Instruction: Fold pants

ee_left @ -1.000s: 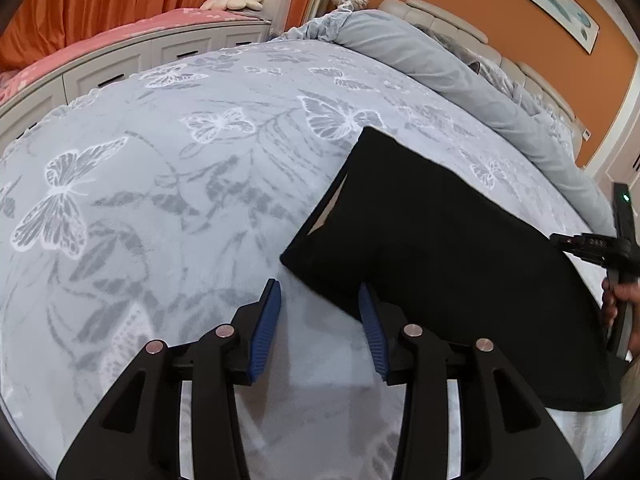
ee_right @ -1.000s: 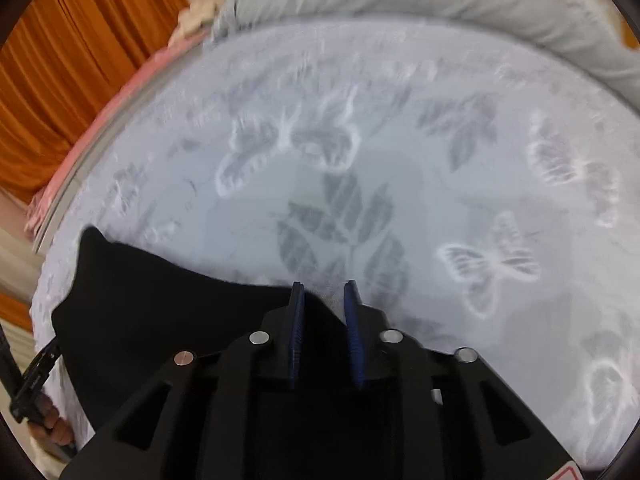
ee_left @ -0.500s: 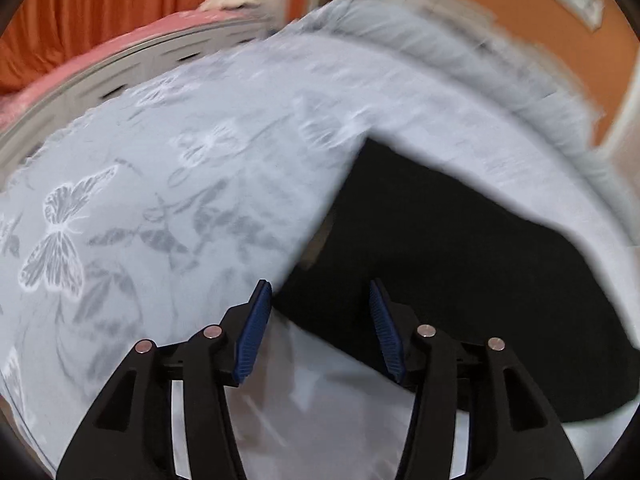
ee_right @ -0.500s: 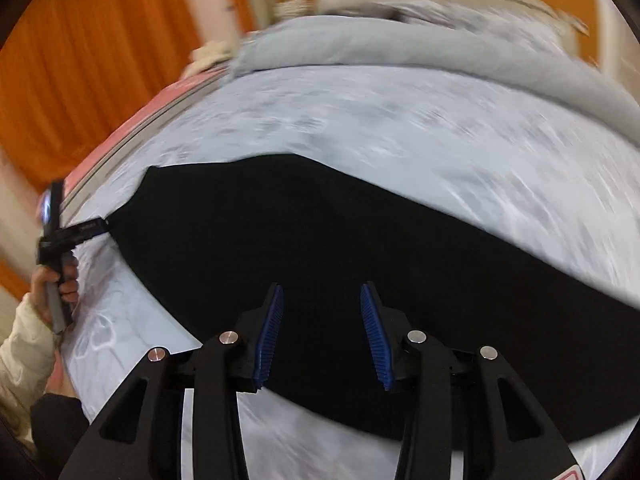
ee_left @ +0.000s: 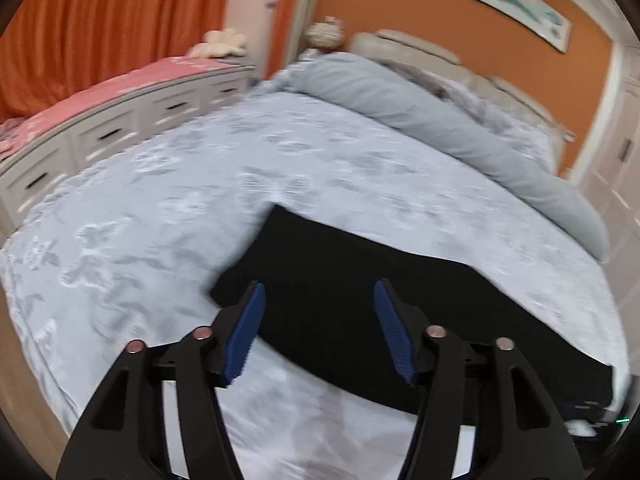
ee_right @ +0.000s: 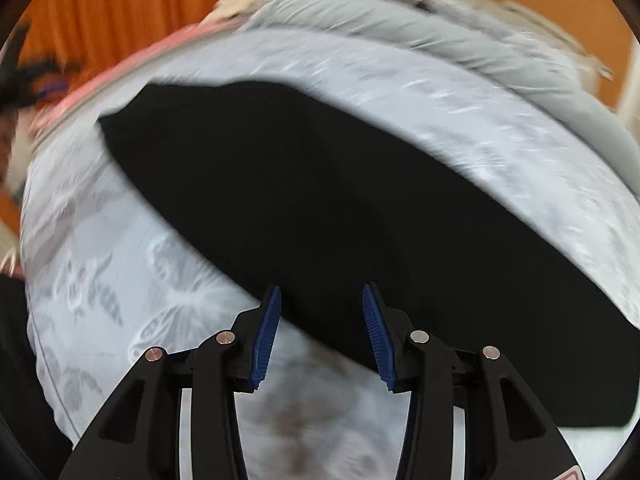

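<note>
Both pairs of jaws are standing wide apart and gripping nothing as we are hovering over a bed. Our left gripper point(ee_left: 318, 330) is spreading its blue pads point(ee_left: 244, 336) above the near left corner of the black pants point(ee_left: 360, 280), which are lying flat as a long dark band across the butterfly-print bedspread point(ee_left: 160, 216), running from the middle of the bed toward its right edge. Behind them, a rolled grey duvet point(ee_left: 440, 120) is stretching along the head of the bed, with white drawers point(ee_left: 100, 132) and orange curtains point(ee_left: 100, 20) beyond on the left. Our right gripper point(ee_right: 320, 332) is hanging over the near edge of the same pants point(ee_right: 340, 184), its own pads point(ee_right: 266, 336) equally parted; that view is blurring with motion.
</note>
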A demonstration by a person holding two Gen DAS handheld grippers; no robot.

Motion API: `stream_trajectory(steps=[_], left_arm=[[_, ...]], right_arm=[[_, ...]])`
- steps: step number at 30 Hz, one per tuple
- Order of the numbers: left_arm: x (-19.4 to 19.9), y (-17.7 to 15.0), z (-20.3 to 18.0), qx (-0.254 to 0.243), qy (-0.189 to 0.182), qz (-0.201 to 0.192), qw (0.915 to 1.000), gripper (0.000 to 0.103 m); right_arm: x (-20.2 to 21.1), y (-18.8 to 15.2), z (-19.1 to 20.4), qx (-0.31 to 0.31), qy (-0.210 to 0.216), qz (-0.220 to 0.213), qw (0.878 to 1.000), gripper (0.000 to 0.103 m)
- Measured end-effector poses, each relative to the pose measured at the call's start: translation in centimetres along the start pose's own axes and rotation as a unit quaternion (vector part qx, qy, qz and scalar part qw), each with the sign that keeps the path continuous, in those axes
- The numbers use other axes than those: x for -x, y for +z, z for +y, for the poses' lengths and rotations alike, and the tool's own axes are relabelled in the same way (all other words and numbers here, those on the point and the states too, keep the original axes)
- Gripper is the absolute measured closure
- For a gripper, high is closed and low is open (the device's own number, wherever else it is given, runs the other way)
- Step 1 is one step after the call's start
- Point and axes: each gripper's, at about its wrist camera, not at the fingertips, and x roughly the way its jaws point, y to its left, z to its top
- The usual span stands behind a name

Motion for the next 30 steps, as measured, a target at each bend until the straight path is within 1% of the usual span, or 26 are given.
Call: stream_trajectory(steps=[1,2,3,5,6,7,8,9,11,12,14,15,16,17,19,20,21,22,23,24,25,26,27,28,29,30], left_arm=[[0.4,-0.2,-1.4,-0.002,-0.013,0.006,0.9999,0.040],[0.9,-0.9,-3.4,-0.001,-0.035,0.015,0.9993,0.040],[1.1,-1.5,-4.7,-0.003,-0.051,0.025,0.9984,0.040],[0.9,-2.7,-7.5,-0.007,-0.078,0.048,0.9958,0.040],[0.6,-3.3,-8.5,-0.009,-0.083,0.057,0.9949,0.040],[0.0,-3.9,-9.4,-0.012,-0.082,0.067,0.9943,0.040],[-1.0,-4.6,-10.4,-0.013,-0.076,0.078,0.9939,0.040],[-1.9,-5.1,-10.7,-0.012,-0.070,0.087,0.9936,0.040],[-3.5,-6.5,-11.5,-0.008,-0.072,0.097,0.9926,0.040],[-4.4,-7.1,-11.8,-0.010,-0.061,0.106,0.9925,0.040],[-5.8,-8.1,-11.5,-0.007,-0.055,0.125,0.9906,0.040],[-6.4,-8.4,-11.7,-0.008,-0.053,0.135,0.9894,0.040],[-7.1,-8.7,-11.7,-0.013,-0.043,0.144,0.9886,0.040],[-7.9,-9.1,-11.6,-0.022,-0.027,0.152,0.9877,0.040],[-9.1,-9.8,-11.7,-0.045,0.005,0.164,0.9855,0.040],[-9.6,-10.3,-11.7,-0.065,0.029,0.171,0.9827,0.040],[-10.0,-10.8,-11.7,-0.081,0.043,0.177,0.9799,0.040],[-10.1,-11.3,-11.7,-0.094,0.048,0.178,0.9784,0.038],[-9.9,-11.6,-12.0,-0.115,0.054,0.171,0.9771,0.038],[-9.7,-11.8,-12.2,-0.131,0.059,0.166,0.9756,0.038],[-9.7,-12.0,-12.4,-0.143,0.062,0.164,0.9741,0.036],[-9.7,-12.1,-12.1,-0.148,0.062,0.163,0.9734,0.035],[-9.7,-12.2,-11.9,-0.148,0.061,0.164,0.9734,0.032],[-9.7,-12.1,-11.6,-0.146,0.058,0.166,0.9734,0.028],[-9.9,-11.9,-11.1,-0.139,0.054,0.172,0.9737,0.026],[-9.8,-11.9,-10.9,-0.133,0.051,0.176,0.9741,0.021]], right_arm=[[-0.6,0.0,0.4,0.005,0.007,0.002,1.000,0.086],[-0.8,0.2,0.6,0.002,0.009,0.004,1.000,0.098],[-0.6,0.4,0.4,-0.005,0.015,0.003,1.000,0.098],[1.3,0.3,1.0,0.014,0.030,-0.011,0.999,0.098],[1.6,-0.3,1.1,0.024,0.044,0.001,0.999,0.098],[1.0,-0.9,0.7,0.020,0.056,0.025,0.998,0.101],[0.0,-1.8,0.5,0.014,0.054,0.057,0.997,0.101],[-0.2,-2.2,0.5,0.013,0.048,0.064,0.997,0.101],[1.5,-1.7,0.2,-0.007,0.072,0.039,0.997,0.096],[3.0,-0.9,-0.2,-0.027,0.097,0.002,0.995,0.096],[4.5,0.5,-0.9,-0.057,0.128,-0.043,0.989,0.096],[4.8,1.5,-1.2,-0.072,0.131,-0.063,0.987,0.096],[4.6,2.8,-1.5,-0.093,0.119,-0.082,0.985,0.096],[3.9,4.0,-1.9,-0.111,0.108,-0.087,0.984,0.096],[2.1,5.9,-2.5,-0.137,0.092,-0.091,0.982,0.096],[0.6,7.0,-2.7,-0.149,0.085,-0.087,0.981,0.096],[-0.7,7.8,-2.9,-0.153,0.082,-0.081,0.981,0.096],[-2.5,8.7,-2.9,-0.157,0.079,-0.069,0.982,0.096],[-4.7,9.4,-2.8,-0.156,0.080,-0.052,0.983,0.096],[-5.9,9.6,-2.8,-0.156,0.080,-0.039,0.984,0.098],[-8.2,10.0,-3.5,-0.156,0.065,-0.021,0.985,0.103],[-9.0,10.0,-4.6,-0.168,0.078,-0.034,0.982,0.103],[-8.9,9.9,-6.1,-0.201,0.098,-0.046,0.974,0.103],[-8.8,10.1,-7.0,-0.227,0.099,-0.048,0.968,0.103],[-8.4,10.4,-7.3,-0.242,0.087,-0.052,0.965,0.103],[-7.7,10.7,-7.5,-0.246,0.071,-0.061,0.965,0.095]])
